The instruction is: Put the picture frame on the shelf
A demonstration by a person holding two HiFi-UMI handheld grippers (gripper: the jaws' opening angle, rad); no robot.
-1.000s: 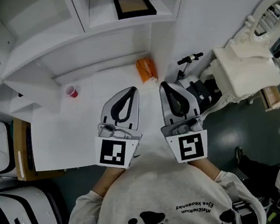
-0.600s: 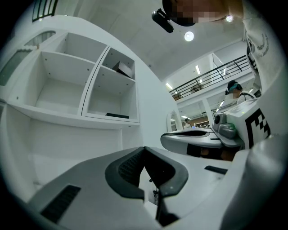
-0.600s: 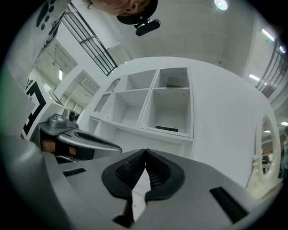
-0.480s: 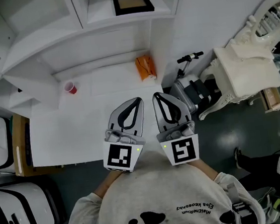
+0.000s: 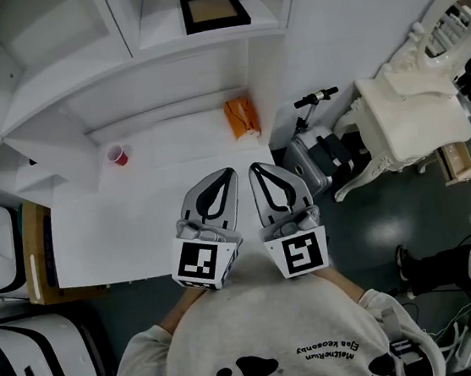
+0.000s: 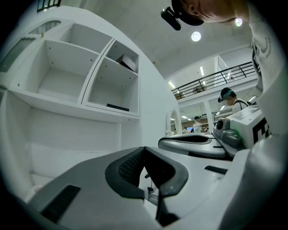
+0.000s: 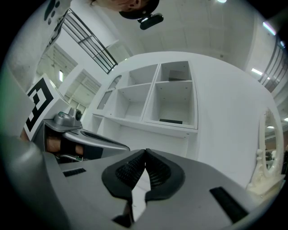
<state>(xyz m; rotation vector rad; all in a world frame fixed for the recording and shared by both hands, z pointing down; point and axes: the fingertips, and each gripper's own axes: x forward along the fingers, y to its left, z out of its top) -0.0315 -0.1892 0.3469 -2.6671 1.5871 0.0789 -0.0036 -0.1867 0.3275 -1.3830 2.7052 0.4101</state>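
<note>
Picture frame (image 5: 214, 10) lies on the shelf (image 5: 162, 32) at top centre; at lower centre we hold the left tongs (image 5: 229, 173) and right tongs (image 5: 253, 169) closed, empty.

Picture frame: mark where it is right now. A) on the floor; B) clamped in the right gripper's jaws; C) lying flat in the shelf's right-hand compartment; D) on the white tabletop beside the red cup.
C: the picture frame lies flat inside the right-hand compartment of the shelf, while the left gripper and right gripper are both shut on nothing.
</note>
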